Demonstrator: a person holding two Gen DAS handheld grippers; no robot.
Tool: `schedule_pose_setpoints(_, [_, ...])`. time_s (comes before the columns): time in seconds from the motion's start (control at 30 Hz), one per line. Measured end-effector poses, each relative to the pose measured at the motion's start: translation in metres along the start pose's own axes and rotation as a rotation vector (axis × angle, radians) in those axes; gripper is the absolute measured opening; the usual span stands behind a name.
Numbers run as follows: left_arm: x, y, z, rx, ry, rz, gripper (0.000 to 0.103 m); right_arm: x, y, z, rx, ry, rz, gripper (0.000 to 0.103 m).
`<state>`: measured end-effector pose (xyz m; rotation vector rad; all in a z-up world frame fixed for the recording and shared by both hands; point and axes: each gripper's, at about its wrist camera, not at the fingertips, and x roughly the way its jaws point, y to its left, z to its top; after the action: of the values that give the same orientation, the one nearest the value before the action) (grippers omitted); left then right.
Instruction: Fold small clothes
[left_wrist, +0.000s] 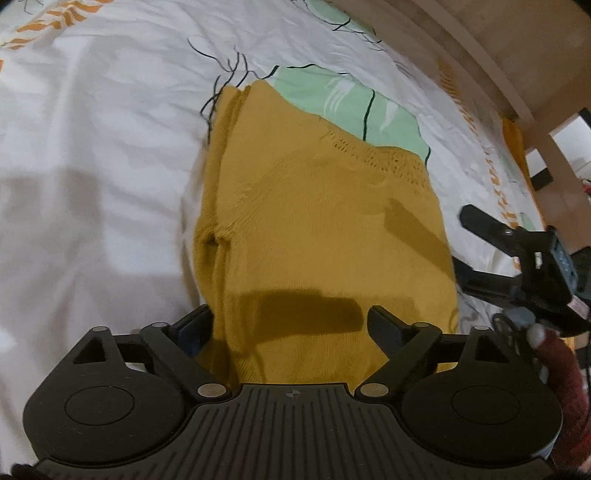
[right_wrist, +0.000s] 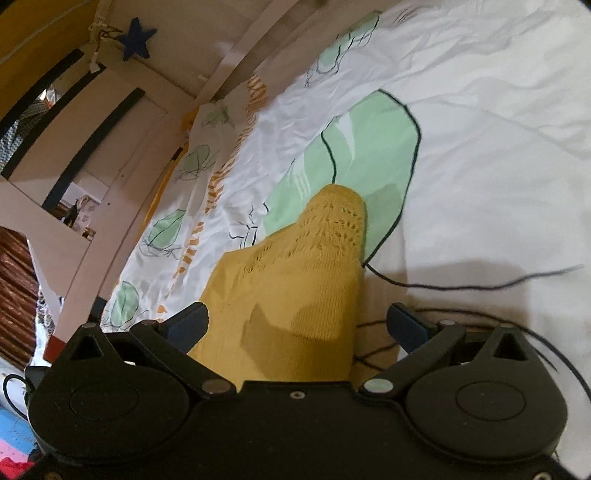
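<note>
A mustard-yellow knitted garment (left_wrist: 317, 221) lies folded on the white printed bedsheet (left_wrist: 92, 147). My left gripper (left_wrist: 291, 325) is open, its two fingers spread over the garment's near edge. The right gripper (left_wrist: 480, 251) shows in the left wrist view at the garment's right edge. In the right wrist view my right gripper (right_wrist: 299, 325) is open, its fingers spread either side of the garment's (right_wrist: 306, 280) near part, whose lace-knit end points away over a green leaf print.
The sheet (right_wrist: 480, 147) carries green leaf and orange prints. A wooden bed frame (right_wrist: 122, 155) runs along the bed's edge, also in the left wrist view (left_wrist: 480, 48). A thin black cable (right_wrist: 480, 286) lies on the sheet by the right gripper.
</note>
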<state>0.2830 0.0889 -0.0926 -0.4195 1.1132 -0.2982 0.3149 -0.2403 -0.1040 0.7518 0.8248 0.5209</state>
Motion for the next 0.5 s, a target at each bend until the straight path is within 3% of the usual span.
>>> schedule_pose_setpoints(0.27, [0.013, 0.000, 0.014, -0.021, 0.006, -0.063, 0.093, 0.027, 0.004, 0.010, -0.059, 0.071, 0.084, 0.103])
schedule_pose_setpoints(0.5, [0.022, -0.001, 0.022, -0.055, 0.029, -0.122, 0.093, 0.039, -0.001, 0.023, -0.028, 0.064, 0.129, 0.103])
